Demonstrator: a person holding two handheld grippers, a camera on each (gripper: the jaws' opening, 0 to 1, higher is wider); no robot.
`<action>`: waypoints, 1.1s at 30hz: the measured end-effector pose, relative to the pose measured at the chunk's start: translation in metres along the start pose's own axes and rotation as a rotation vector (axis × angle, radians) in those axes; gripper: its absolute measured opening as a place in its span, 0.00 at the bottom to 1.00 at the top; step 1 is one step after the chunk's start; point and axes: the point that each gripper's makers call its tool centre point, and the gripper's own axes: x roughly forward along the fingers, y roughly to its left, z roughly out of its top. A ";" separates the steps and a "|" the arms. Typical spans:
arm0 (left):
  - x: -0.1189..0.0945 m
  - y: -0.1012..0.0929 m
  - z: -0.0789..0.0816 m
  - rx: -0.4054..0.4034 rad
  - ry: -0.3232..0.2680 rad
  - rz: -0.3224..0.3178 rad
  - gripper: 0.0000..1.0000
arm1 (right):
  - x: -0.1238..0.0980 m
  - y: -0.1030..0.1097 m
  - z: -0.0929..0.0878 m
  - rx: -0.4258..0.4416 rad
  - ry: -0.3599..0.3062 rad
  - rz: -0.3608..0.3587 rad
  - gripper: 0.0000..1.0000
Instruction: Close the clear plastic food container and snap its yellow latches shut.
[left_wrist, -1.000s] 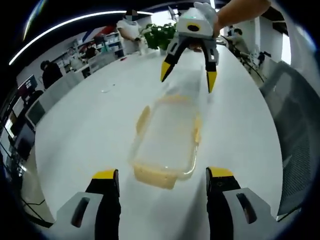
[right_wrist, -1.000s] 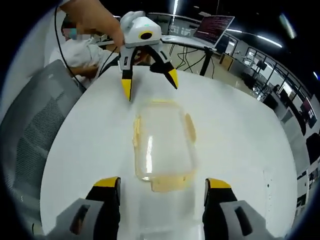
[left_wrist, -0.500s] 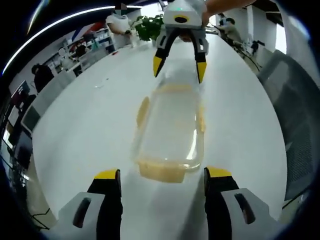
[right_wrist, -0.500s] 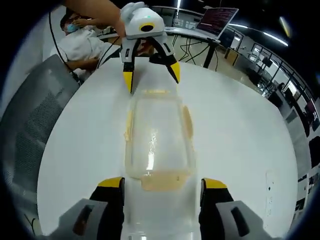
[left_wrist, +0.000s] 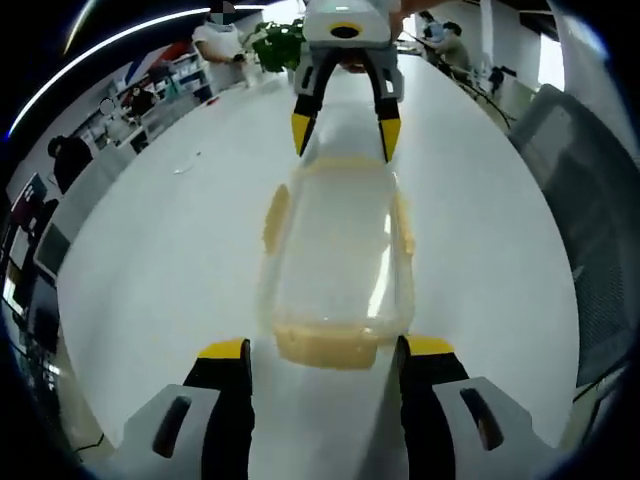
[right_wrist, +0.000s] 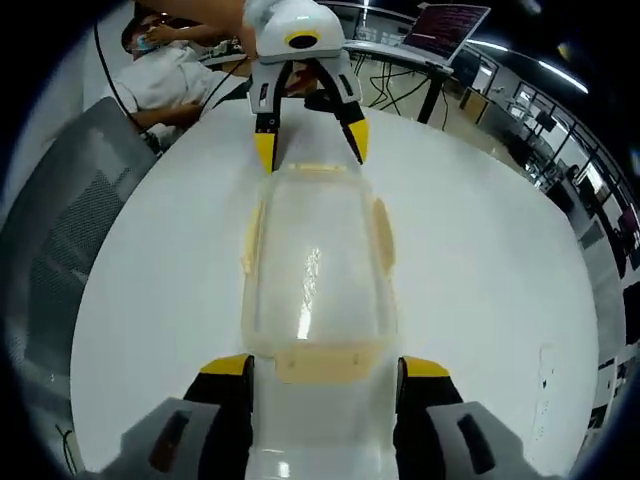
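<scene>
You have the left gripper (left_wrist: 318, 350) and right gripper (right_wrist: 324, 368), jaws wide, bracketing the container (left_wrist: 340, 245) ends; next, press the end latches (right_wrist: 324, 360) shut.

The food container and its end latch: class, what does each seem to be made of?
Food container: probably clear glossy plastic; the white table shows through it, and a bright glint runs along the lid. Near-end latch: apparently translucent yellow plastic, duller and cloudier.
</scene>
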 end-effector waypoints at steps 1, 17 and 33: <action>0.000 0.000 0.000 0.003 0.003 -0.003 0.58 | 0.000 0.000 0.000 0.000 -0.001 0.002 0.56; 0.005 -0.003 0.001 0.024 0.003 -0.092 0.55 | 0.010 0.005 -0.004 -0.003 0.037 0.060 0.50; 0.003 -0.010 0.000 0.060 0.007 -0.151 0.38 | 0.008 0.008 -0.006 -0.013 0.028 0.087 0.38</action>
